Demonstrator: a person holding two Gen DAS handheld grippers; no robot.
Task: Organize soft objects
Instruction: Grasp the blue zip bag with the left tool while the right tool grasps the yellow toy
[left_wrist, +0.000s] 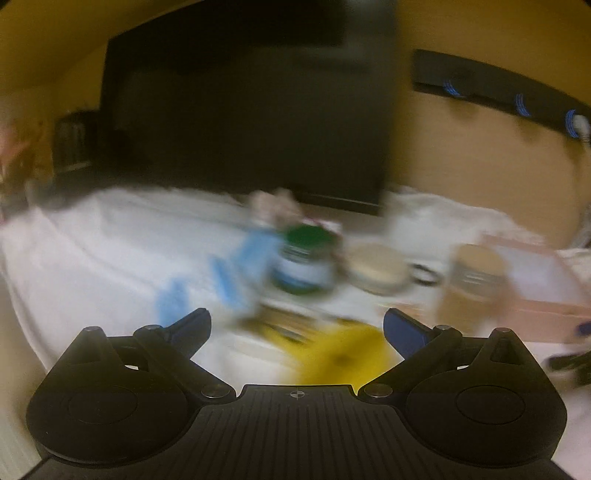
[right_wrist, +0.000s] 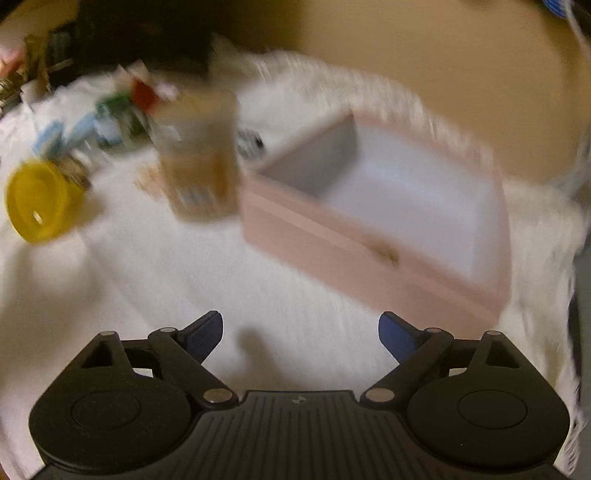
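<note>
Both views are motion-blurred. My left gripper (left_wrist: 297, 328) is open and empty, above a yellow round object (left_wrist: 343, 356) on the white cloth (left_wrist: 110, 251). Beyond it lie blue-and-white packets (left_wrist: 236, 273), a green-lidded jar (left_wrist: 304, 260), a beige round thing (left_wrist: 376, 267) and a tan container (left_wrist: 476, 273). My right gripper (right_wrist: 301, 334) is open and empty over the white cloth (right_wrist: 184, 295). Ahead right stands an open pink box (right_wrist: 362, 251), empty inside. The tan container (right_wrist: 199, 155) stands left of it, and the yellow object (right_wrist: 38, 201) lies far left.
A large black screen (left_wrist: 243, 110) stands behind the table against a yellow wall. A black rail with blue marks (left_wrist: 517, 99) runs along the wall at right. The pink box (left_wrist: 535, 288) is at the right in the left wrist view. Clutter (right_wrist: 22, 77) sits at far left.
</note>
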